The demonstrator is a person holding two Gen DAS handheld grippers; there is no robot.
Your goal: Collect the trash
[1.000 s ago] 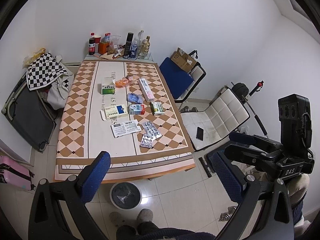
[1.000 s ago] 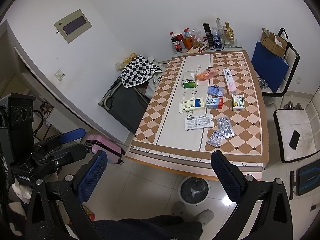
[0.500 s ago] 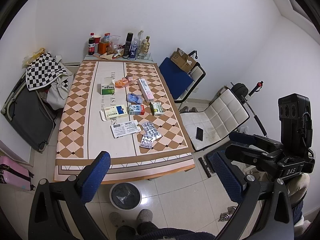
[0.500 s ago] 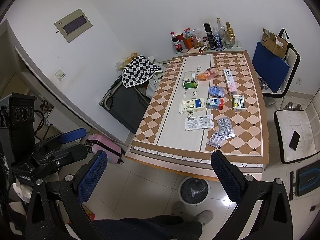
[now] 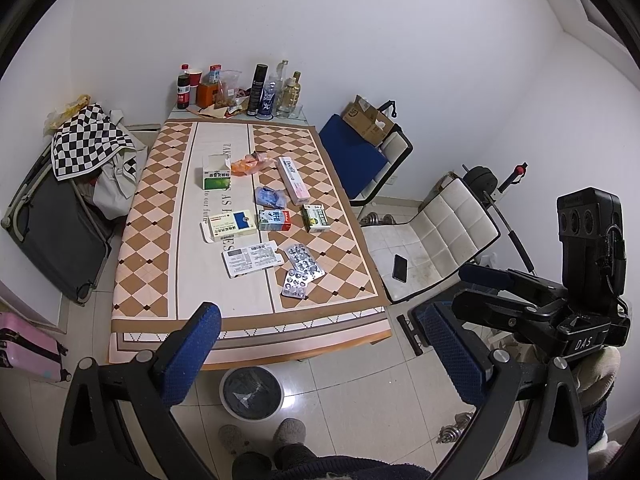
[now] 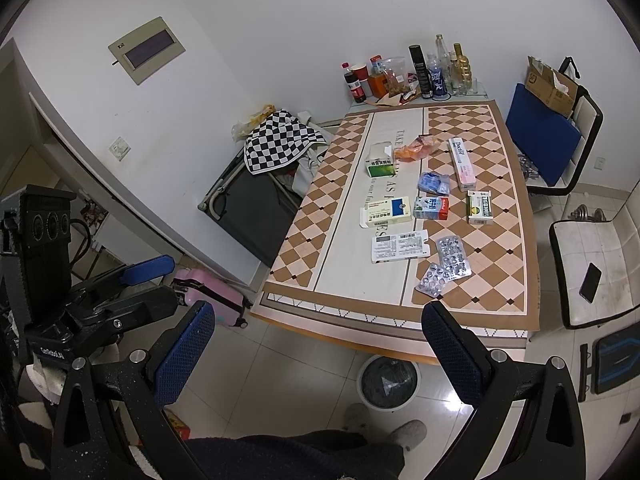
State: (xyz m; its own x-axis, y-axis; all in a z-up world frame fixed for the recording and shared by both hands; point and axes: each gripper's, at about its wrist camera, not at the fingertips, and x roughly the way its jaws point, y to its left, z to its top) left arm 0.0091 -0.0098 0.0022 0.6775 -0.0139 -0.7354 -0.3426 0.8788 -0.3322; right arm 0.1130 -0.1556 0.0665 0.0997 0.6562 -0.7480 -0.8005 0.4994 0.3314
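Note:
Trash lies on the checkered table (image 5: 144, 240): a green box (image 5: 216, 174), an orange wrapper (image 5: 246, 166), a long pink-white box (image 5: 292, 180), a blue wrapper (image 5: 270, 197), a white-blue box (image 5: 232, 226), a small carton (image 5: 274, 220), a flattened box (image 5: 250, 259) and blister packs (image 5: 302, 270). A round bin (image 5: 252, 396) with a dark liner stands on the floor under the table's near edge. My left gripper (image 5: 320, 344) and right gripper (image 6: 318, 344) hang open and empty above the floor, well short of the table. Each also shows in the other's view: right gripper (image 5: 472, 290), left gripper (image 6: 160, 284).
Bottles and cups (image 5: 240, 88) crowd the table's far end. A white chair (image 5: 432, 248) with a phone on it stands to the right, and a blue-cushioned chair (image 5: 356, 160) behind it. On the left are a dark folded cot (image 5: 60, 232) and a pink suitcase (image 5: 24, 352). A person's slippered feet (image 5: 260, 440) are below.
Both views have drifted only slightly. Nothing on the table has moved and both grippers stay open.

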